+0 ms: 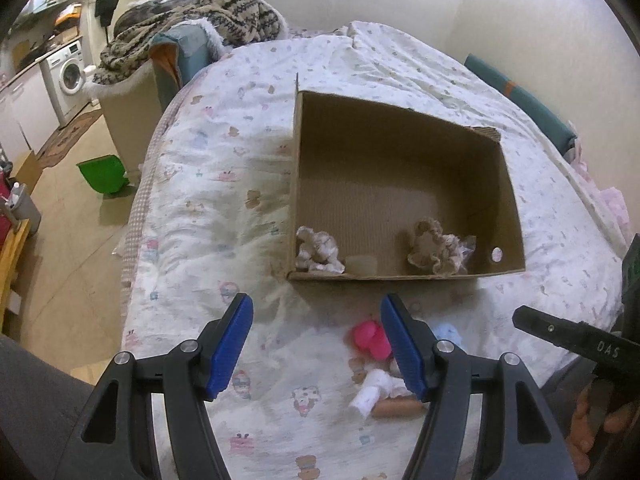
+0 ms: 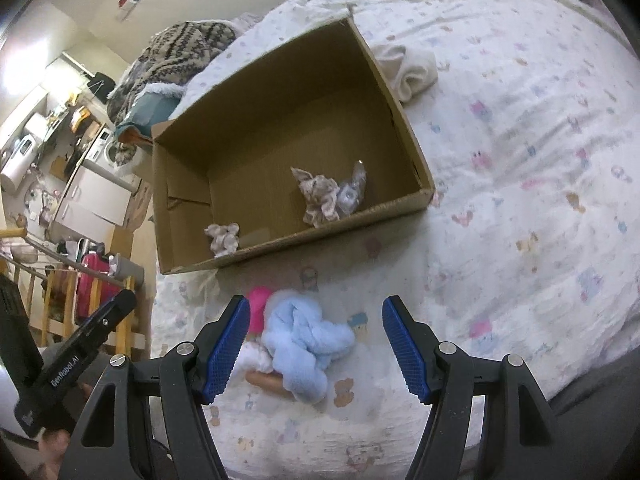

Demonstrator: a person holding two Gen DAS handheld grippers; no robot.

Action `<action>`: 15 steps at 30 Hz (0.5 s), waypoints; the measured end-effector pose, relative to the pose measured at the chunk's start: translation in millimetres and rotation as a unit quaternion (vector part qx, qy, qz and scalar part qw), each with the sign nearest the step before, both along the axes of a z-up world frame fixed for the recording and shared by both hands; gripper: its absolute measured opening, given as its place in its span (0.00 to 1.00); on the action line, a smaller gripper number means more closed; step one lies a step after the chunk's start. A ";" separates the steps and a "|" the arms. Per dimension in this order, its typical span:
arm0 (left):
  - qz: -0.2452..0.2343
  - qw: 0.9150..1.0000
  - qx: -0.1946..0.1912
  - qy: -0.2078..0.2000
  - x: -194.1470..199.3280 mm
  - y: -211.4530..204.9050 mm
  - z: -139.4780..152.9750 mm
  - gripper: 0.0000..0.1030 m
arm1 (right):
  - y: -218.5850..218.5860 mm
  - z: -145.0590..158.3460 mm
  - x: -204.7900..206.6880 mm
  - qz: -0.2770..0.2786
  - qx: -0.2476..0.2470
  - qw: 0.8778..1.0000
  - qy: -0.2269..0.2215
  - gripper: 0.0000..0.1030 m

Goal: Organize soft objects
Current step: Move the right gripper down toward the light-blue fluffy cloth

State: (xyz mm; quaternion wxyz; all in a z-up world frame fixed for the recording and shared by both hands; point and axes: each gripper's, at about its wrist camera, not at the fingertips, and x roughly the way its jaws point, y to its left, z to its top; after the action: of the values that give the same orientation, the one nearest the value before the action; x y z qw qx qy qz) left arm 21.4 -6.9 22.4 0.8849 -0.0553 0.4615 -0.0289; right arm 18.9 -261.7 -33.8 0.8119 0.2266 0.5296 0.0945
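A: 2 grippers in view. State of each?

B: The left gripper (image 1: 316,340) has its blue pads spread wide with nothing between them. The right gripper (image 2: 314,342) is likewise spread wide and holds nothing. Both hang above the bed (image 1: 208,184), on the near side of the cardboard box (image 1: 400,276).

A: Box contents?

B: 2 soft items lie against the near wall. A small pale plush toy (image 1: 318,250) sits in the near left corner. A beige patterned plush (image 1: 430,250) sits toward the near right corner, touching a crumpled clear wrapper (image 2: 352,192). The far part of the box floor is bare cardboard.

A: Items outside the box?

B: 1 cluster lies on the printed bedsheet just in front of the box. It consists of a light blue fluffy cloth (image 2: 304,344), a pink soft item (image 1: 370,338) just beside it, and a small doll in white (image 1: 380,394) with 1 bare limb exposed. In the right wrist view the blue cloth partly covers the doll and lies between the pads, nearer the left-hand one. A rolled white cloth (image 2: 408,70) rests on the bed against the box's far right outer wall.

A: Surroundings?

B: A patterned knit blanket (image 1: 192,12) is heaped beyond the bed, and a green bin (image 1: 102,172) stands on the floor.
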 end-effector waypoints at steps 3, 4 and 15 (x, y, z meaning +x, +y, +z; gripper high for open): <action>0.007 1.000 -0.001 0.009 1.6 4.0 -5.1 0.62 | -2.0 -7.9 1.9 -0.005 0.009 1.000 0.020 0.70; 0.010 1.000 -0.003 0.012 2.8 5.5 -6.1 0.62 | -1.8 -11.5 2.6 -0.004 0.013 1.000 0.028 0.70; 0.015 0.999 -0.020 0.048 12.7 3.3 -23.5 0.62 | 54.4 -69.9 20.2 0.096 -0.019 0.986 0.137 0.70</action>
State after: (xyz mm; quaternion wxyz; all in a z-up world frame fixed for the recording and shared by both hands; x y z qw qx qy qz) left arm 34.1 -3.7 -1.0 0.8607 -0.0815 0.5021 -0.0225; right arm 39.0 -207.4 -103.7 0.7228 0.1701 0.6571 0.1297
